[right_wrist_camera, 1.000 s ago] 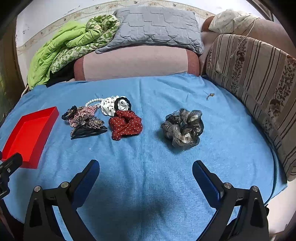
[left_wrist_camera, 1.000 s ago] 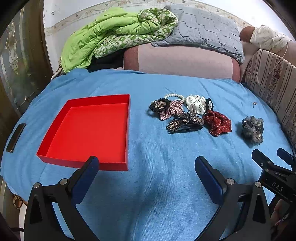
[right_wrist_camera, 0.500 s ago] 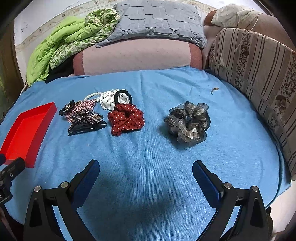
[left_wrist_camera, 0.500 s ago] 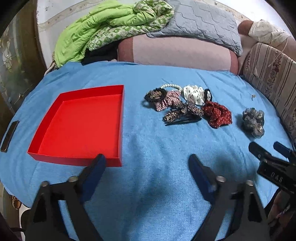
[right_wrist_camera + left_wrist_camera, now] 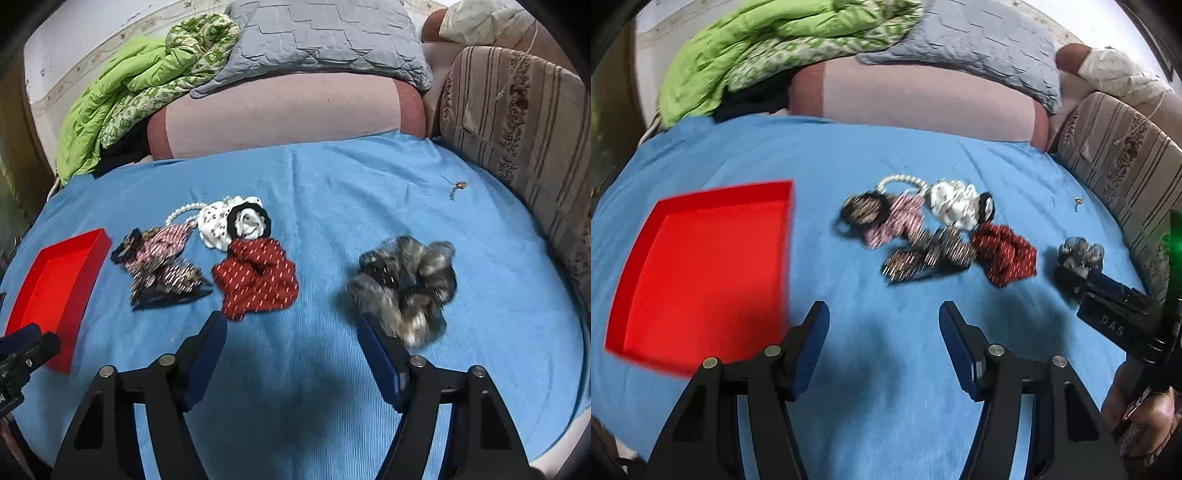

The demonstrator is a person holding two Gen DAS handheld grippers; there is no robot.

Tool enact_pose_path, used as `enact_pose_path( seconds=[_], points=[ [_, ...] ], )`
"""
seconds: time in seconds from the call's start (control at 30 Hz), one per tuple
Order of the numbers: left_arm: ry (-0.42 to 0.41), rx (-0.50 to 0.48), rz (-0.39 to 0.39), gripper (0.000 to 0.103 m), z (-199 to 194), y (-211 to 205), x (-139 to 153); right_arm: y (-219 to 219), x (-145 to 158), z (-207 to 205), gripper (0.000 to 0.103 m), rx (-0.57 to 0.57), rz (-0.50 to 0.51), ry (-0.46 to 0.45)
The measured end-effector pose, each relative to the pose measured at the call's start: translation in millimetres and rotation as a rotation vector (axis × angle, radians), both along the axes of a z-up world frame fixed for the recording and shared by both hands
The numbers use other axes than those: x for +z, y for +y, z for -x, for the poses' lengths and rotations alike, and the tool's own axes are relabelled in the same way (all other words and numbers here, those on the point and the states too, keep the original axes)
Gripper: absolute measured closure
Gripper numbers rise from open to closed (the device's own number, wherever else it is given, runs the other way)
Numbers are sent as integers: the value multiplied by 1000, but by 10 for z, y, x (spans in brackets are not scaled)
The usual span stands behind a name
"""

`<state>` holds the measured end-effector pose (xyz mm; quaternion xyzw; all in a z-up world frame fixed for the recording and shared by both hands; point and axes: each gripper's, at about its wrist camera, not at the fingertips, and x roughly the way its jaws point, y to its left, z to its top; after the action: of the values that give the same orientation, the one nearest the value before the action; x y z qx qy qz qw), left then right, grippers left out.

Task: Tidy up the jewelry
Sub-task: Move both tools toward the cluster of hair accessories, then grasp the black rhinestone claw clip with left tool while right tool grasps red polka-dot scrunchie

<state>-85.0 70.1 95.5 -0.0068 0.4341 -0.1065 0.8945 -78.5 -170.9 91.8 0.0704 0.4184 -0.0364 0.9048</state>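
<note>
My left tool (image 5: 882,317) had just been closing, yet gaped with nothing between its jaws, over bare blue bed cover (image 5: 879,398). My right tool (image 5: 290,326), also closing, gripped nothing; the grey scrunchie (image 5: 404,284) lay just beyond its right finger. The red tray (image 5: 701,269) sat far left of the heaped hair accessories (image 5: 923,229).

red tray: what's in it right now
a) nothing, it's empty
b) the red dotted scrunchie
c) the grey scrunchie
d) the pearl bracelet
a: the red tray shows only its bare floor, while the red dotted scrunchie, the pearl bracelet and the grey scrunchie all lie on the blue cover outside it.
</note>
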Motion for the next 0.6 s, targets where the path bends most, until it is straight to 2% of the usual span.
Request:
enact_pose_path(
  seconds=[0.13, 0.3, 0.53, 0.6],
  points=[
    [-5, -66, -17, 42, -310, -209, -95, -68, -42, -189, 28, 9, -36, 4],
    [47, -132, -16, 42, -625, -369, -332, -93, -177, -431, 28, 26, -54, 29],
    [113, -185, 50, 42, -860, -428, -564, -129, -416, -639, 29, 33, -110, 80],
    [125, -196, 65, 42, -877, -442, -597, -113, -451, -667, 33, 37, -114, 86]
  ],
)
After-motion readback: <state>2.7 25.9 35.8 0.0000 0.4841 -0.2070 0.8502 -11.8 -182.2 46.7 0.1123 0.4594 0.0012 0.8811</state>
